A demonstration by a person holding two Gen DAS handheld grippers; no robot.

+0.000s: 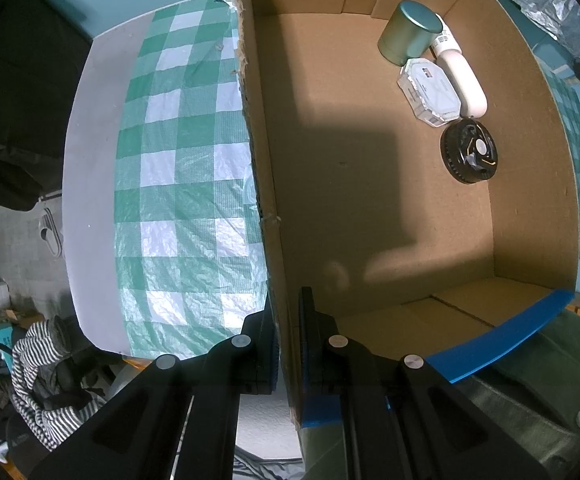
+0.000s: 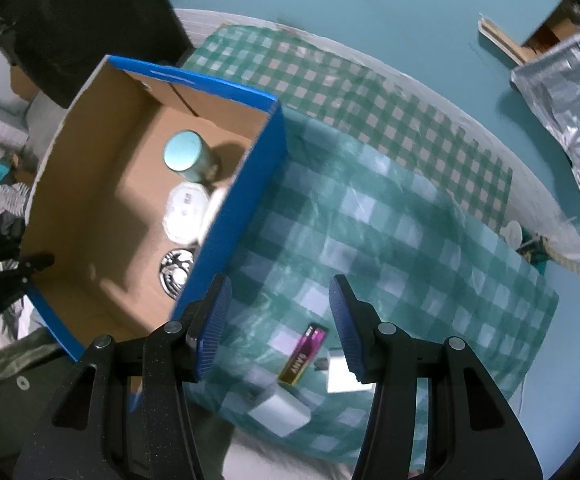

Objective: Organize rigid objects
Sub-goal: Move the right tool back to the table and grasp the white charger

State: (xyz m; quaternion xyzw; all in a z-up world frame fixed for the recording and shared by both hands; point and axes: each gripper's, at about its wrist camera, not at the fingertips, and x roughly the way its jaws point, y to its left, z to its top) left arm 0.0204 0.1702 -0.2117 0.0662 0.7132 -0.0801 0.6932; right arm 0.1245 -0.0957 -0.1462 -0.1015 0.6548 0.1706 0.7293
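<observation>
Four things sit inside the cardboard box (image 1: 370, 200), gathered against one wall: a green round tin (image 1: 410, 34) standing upright, a white octagonal case (image 1: 430, 92) flat beside it, a white oblong case (image 1: 464, 82) touching that one, and a black round disc (image 1: 469, 155) a little apart from them. The left claw (image 1: 287, 344) is nearly closed, pinching the box's side wall between its pads, one pad inside and one outside; the four items lie well away from it, across the box floor. The box rests on a green and white checked cloth (image 2: 390, 240) spread over the surface.

Outside the box, the right claw (image 2: 279, 326) hangs wide open above the cloth, gripping nothing. Between and just below its fingers lies a slim magenta and gold bar (image 2: 304, 354), with a white charger block (image 2: 342, 372) touching the right finger's edge in view and another white block (image 2: 277, 408) nearer the camera. The box's blue outer wall (image 2: 245, 200) stands just beside the left finger.
</observation>
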